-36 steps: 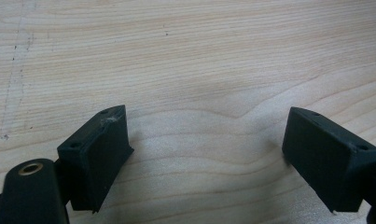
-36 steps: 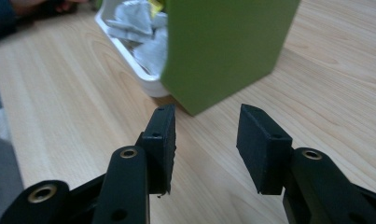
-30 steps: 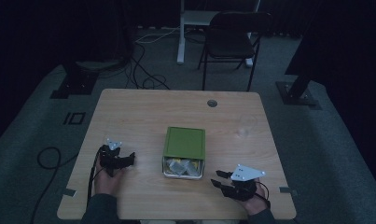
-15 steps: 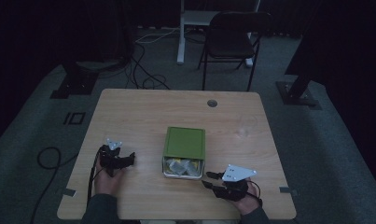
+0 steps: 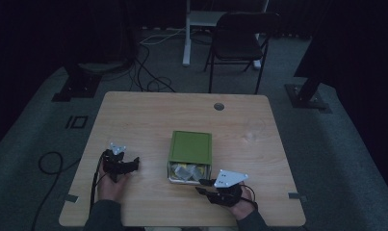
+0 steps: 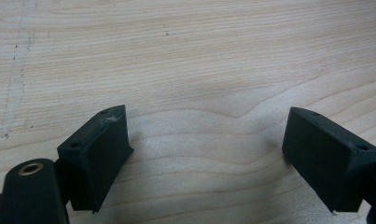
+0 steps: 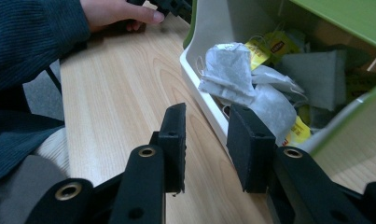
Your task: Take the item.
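- We see a wooden worktop (image 5: pixel 148 120) from above, with a green box (image 5: pixel 190 148) lying near its middle, its open end turned toward the person.
- The right gripper (image 5: pixel 205 185) sits just in front of that open end, pointing at it; its fingers (image 7: pixel 174 140) stand a little apart with nothing between them.
- In the right gripper view, the box's white inner wall (image 7: pixel 209 28) lies straight ahead of the fingers and slightly to their right, very near, though we cannot tell whether the right finger touches the rim.
- The box holds a loose heap of tea bags (image 7: pixel 232 70): grey-white paper pouches with strings and yellow tags (image 7: pixel 272 44), piled just beyond the fingertips. None has been taken out onto the worktop that we can see.
- The left gripper (image 5: pixel 132 162) rests well to the side of the box, its fingers (image 6: pixel 99 149) wide apart over bare wood, holding nothing.
- We judge the work to be at its very start: the reach toward the tea bags is nearly complete, but no bag is gripped yet. Left to do, as we read it: ease the fingers into the box mouth, close on one bag and draw it out.
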`<action>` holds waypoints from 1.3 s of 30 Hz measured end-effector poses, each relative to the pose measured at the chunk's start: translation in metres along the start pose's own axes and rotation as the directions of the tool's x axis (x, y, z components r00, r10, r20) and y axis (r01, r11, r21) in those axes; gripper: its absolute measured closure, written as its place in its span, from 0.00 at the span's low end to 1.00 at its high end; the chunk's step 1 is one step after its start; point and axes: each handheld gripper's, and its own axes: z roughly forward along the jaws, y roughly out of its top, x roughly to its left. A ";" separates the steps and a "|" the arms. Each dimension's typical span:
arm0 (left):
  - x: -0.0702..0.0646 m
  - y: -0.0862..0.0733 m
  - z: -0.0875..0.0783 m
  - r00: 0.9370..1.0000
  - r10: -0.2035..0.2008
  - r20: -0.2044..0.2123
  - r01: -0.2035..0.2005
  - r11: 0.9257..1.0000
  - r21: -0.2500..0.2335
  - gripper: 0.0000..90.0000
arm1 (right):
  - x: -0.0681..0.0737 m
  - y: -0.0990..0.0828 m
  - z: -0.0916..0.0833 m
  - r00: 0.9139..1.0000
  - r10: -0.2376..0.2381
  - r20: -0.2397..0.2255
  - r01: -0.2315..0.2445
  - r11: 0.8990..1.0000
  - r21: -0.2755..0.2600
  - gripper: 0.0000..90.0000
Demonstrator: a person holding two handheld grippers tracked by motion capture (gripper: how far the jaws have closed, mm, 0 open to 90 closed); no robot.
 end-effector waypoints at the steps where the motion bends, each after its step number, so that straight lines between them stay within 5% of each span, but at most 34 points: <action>1: 0.000 0.000 0.000 1.000 -0.001 0.000 0.001 1.000 -0.001 0.17 | 0.000 0.001 0.002 1.000 -0.005 0.002 0.005 1.000 0.000 0.75; 21: 0.000 0.000 0.000 1.000 -0.001 0.000 0.001 1.000 0.000 0.17 | 0.004 0.012 0.031 0.998 -0.058 0.007 0.058 0.998 0.027 0.65; 39: 0.000 0.000 0.000 1.000 -0.001 0.000 0.001 1.000 0.000 0.17 | 0.000 0.010 0.040 0.999 -0.048 -0.018 0.049 0.998 0.041 0.66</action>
